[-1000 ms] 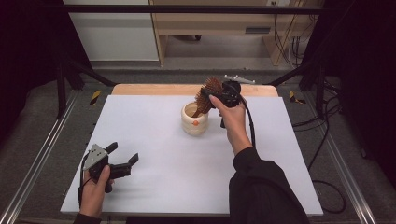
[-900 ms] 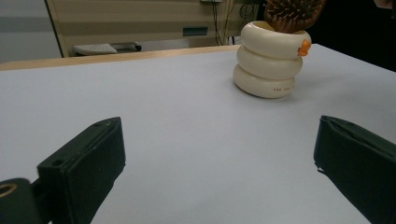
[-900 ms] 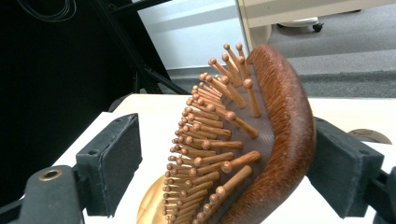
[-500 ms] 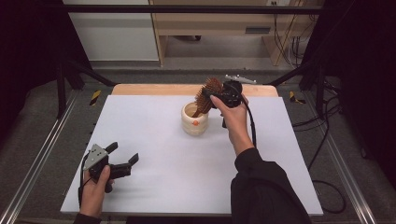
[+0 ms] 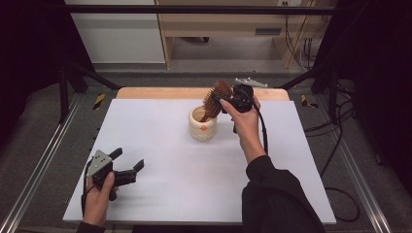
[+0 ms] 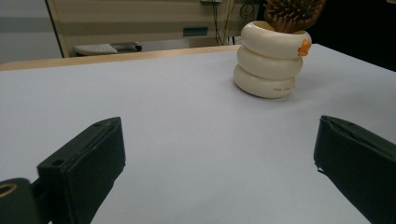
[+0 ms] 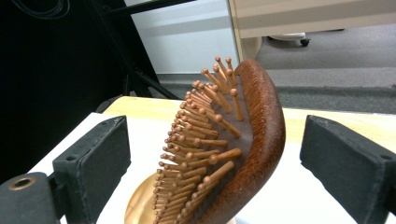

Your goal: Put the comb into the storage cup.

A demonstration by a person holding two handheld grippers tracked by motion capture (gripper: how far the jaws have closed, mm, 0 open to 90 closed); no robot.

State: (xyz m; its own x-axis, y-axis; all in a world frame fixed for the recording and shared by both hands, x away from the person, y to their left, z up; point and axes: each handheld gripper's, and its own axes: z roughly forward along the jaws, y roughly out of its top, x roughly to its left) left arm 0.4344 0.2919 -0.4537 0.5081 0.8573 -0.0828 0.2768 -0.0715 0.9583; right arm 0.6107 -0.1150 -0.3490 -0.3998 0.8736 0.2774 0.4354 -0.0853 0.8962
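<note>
A brown wooden hairbrush [image 5: 217, 97] stands head up in a cream ribbed cup [image 5: 202, 127] at the back middle of the white table. My right gripper [image 5: 222, 102] reaches in from the right at the height of the brush head. In the right gripper view the bristled head [image 7: 252, 121] sits between the two jaws with a gap on each side; the jaws have just been opening, and the pads do not press on it. My left gripper [image 5: 130, 158] rests open at the front left, nothing between its jaws, and faces the cup [image 6: 268, 65] from afar.
The white table sheet [image 5: 160, 145] ends at a wooden strip [image 5: 160, 92] along the back. Metal rails [image 5: 39, 165] run along both sides. Cables [image 5: 340, 145] lie on the floor at the right. A pale cabinet [image 5: 116, 34] stands behind the table.
</note>
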